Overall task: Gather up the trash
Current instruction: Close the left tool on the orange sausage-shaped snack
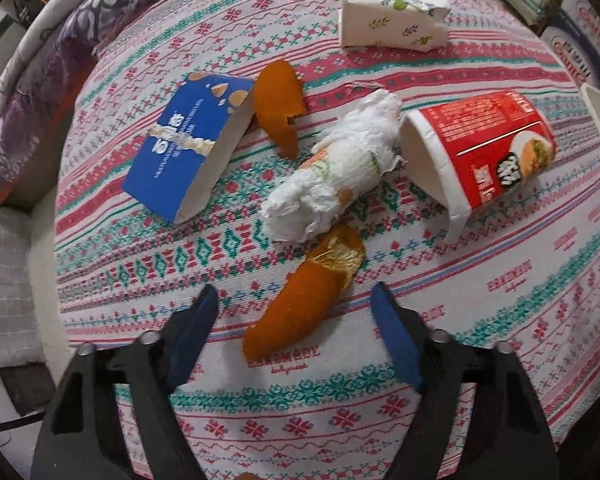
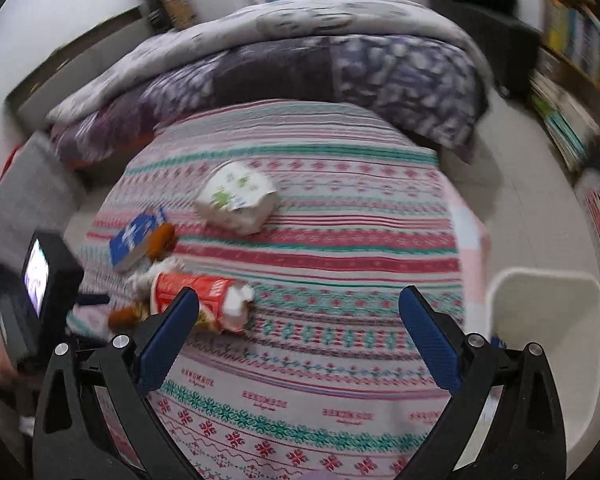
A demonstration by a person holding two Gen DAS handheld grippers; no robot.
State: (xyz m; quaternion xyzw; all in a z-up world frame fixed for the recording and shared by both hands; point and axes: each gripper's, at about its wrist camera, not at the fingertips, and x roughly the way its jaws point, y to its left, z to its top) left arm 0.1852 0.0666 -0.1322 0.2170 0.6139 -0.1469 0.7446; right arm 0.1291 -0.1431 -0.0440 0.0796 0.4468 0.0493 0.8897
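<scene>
Trash lies on a patterned tablecloth [image 1: 340, 400]. In the left wrist view an orange peel [image 1: 300, 304] lies between the blue pads of my left gripper [image 1: 295, 292], which stands open over it with neither pad touching it. Beyond it are a crumpled white wrapper [image 1: 336, 168], a second orange peel [image 1: 278, 106], a tipped red paper cup [image 1: 480, 152], a blue carton [image 1: 188, 148] and a white floral cup [image 1: 392, 12]. My right gripper [image 2: 299, 291] hangs open and empty above the cloth, right of the red cup [image 2: 192, 292].
A white bin [image 2: 548, 320] stands off the table's right side. A purple-grey quilt [image 2: 300, 72] lies behind the table and bookshelves [image 2: 572, 60] line the right wall. The black body of the left gripper [image 2: 40, 280] shows at the left edge.
</scene>
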